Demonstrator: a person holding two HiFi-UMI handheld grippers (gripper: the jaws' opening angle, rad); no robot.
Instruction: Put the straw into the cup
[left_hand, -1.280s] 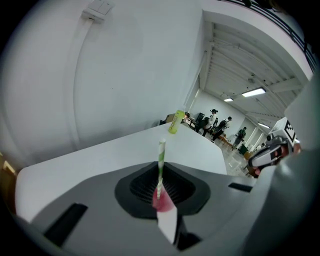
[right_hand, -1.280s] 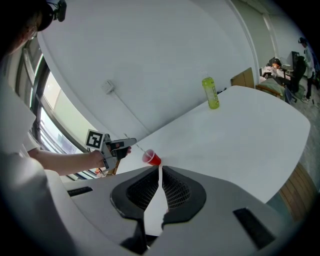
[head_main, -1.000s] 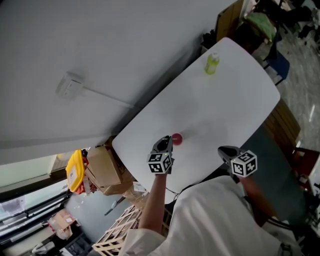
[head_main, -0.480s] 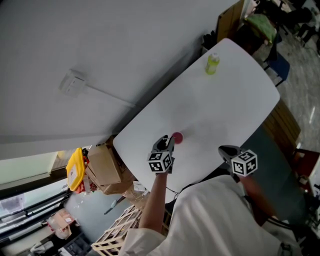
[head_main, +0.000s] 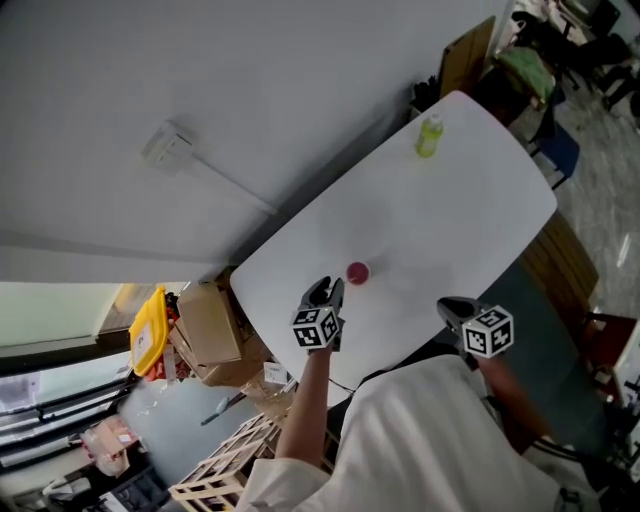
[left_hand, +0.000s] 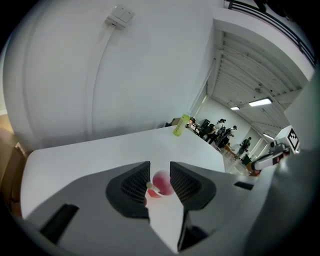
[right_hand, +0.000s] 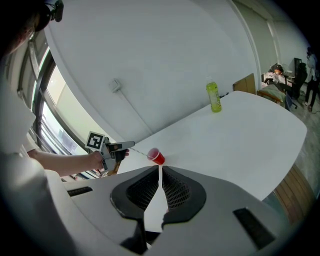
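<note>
Presently the red cup (head_main: 357, 272) stands on the white table (head_main: 450, 200), near the edge closest to the person and just beyond the left gripper (head_main: 335, 285). That gripper's jaws have just been opening and now stand wide apart. The cup's mouth shows in the gap between them, beyond the tips and clear of both pads. The straw (right_hand: 141, 151) is thin and pale. It runs from the cup's mouth back toward the left gripper's tips, and its near end lies just beside one pad. Whether that end touches the pad cannot be told. The right gripper (head_main: 448, 303) hangs over the table's near edge, well apart from the cup, jaws closed to a slit with nothing between them. A green bottle (head_main: 429, 135) stands at the table's far end.
</note>
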